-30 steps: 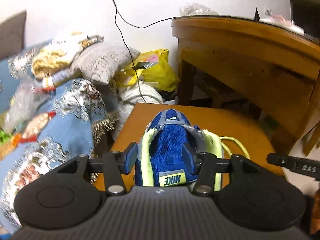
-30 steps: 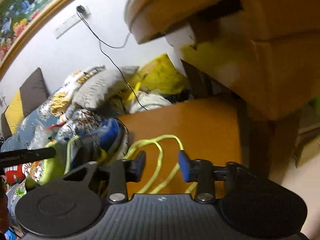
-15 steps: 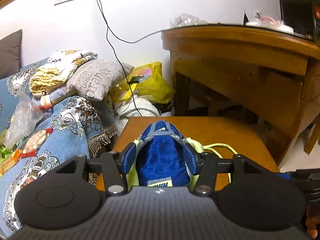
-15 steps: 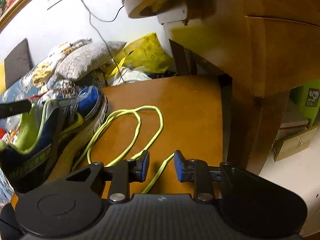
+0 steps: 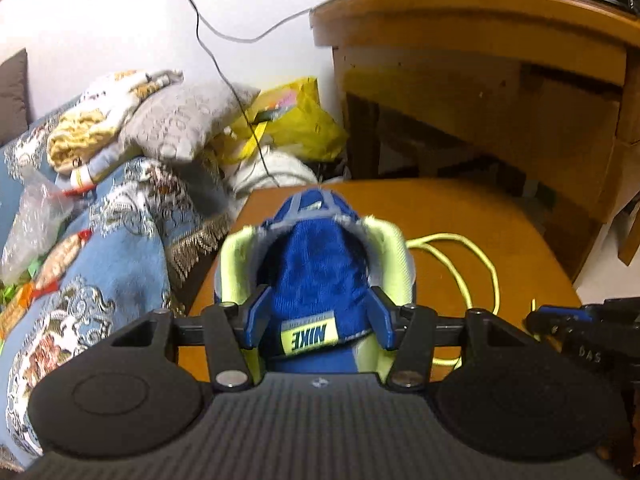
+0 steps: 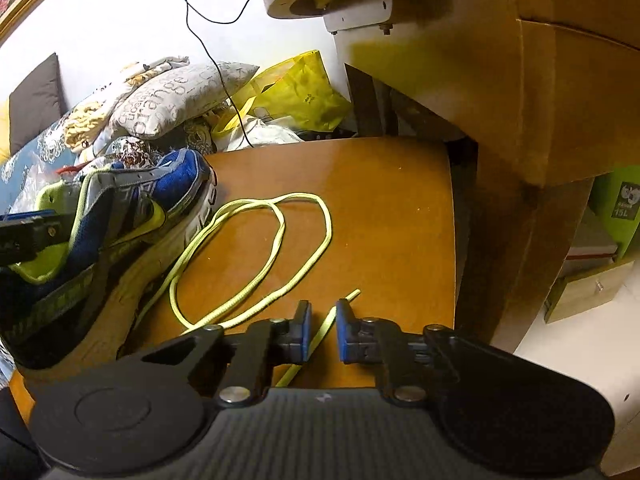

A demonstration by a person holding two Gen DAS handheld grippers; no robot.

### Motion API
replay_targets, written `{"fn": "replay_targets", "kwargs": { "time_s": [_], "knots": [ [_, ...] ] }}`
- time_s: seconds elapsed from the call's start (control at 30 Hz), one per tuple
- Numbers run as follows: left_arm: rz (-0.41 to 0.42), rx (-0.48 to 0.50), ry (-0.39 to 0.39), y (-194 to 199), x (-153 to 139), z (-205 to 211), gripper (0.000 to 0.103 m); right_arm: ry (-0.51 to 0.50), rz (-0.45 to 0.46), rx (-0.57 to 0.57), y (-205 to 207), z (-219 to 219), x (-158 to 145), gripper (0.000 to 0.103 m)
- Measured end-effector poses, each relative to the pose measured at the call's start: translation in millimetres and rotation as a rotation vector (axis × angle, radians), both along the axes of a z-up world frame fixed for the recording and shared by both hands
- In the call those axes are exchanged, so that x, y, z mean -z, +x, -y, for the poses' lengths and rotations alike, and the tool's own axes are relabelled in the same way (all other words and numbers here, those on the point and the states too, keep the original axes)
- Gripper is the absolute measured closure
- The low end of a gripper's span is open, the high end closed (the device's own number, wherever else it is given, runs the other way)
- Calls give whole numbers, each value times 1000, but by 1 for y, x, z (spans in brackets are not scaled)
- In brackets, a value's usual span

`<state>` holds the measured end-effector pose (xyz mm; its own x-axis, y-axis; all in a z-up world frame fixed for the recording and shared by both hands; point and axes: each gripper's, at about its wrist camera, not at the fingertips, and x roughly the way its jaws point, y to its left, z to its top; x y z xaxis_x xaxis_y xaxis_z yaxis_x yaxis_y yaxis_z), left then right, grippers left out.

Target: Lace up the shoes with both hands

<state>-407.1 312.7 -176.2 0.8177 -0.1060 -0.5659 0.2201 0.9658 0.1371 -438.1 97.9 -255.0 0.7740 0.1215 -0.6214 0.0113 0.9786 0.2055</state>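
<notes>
Shoe in blue mesh with lime lining sits heel-first between the jaws of the left gripper, its tongue with the yellow label filling the gap. The two blue pads stand at the tongue's flanks, just inside the lime collar, and seem to touch the fabric, though whether they press on it I cannot tell. Beyond the jaws the toe of the shoe points away across a low wooden table. To the right of these jaws a yellow-green lace loops loose on the tabletop, and the tip of the other gripper shows at the far right edge. In the right wrist view the right gripper has its jaws drawn narrow, and they have just been closing; the free end of the lace runs straight through the slim gap between them, with a sliver of space at either side, so the pads do not yet pinch it. The lace tip pokes out just ahead of the right jaw. Ahead and to the left of these jaws the rest of the lace lies in two overlapping loops on the table, and the shoe lies farther left, tilted on its side, sole edge beside the loops.
</notes>
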Motion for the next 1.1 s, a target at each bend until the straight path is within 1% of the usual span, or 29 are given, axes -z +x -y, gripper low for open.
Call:
{"fn": "replay_targets", "kwargs": {
  "time_s": [0.17, 0.33, 0.43, 0.63, 0.8, 0.87, 0.93, 1.03, 1.1],
  "knots": [
    [-3, -3, -2, 0, 1, -2, 48, -21, 5, -8, 1, -1, 0, 101],
    [3, -2, 4, 0, 1, -3, 48, -18, 14, -8, 1, 1, 0, 102],
    [5, -3, 6, 0, 1, -2, 48, -21, 38, -1, -1, 3, -3, 102],
    [4, -4, 9, 0, 1, -2, 48, -49, 112, -3, -1, 8, -18, 102],
    [7, -7, 7, -1, 1, -3, 49, -95, 226, -39, 4, 6, -41, 102],
    [7, -8, 8, -1, 1, -3, 49, -112, 263, -70, 6, 3, -48, 102],
    [6, -10, 7, -1, 1, -3, 49, -120, 272, -147, 12, -5, -51, 102],
    [8, -14, 6, -1, 2, -2, 49, -137, 243, -274, 23, -21, -45, 102],
    [7, -15, 4, -2, 2, -3, 49, -160, 211, -330, 30, -33, -39, 102]
  ]
}}
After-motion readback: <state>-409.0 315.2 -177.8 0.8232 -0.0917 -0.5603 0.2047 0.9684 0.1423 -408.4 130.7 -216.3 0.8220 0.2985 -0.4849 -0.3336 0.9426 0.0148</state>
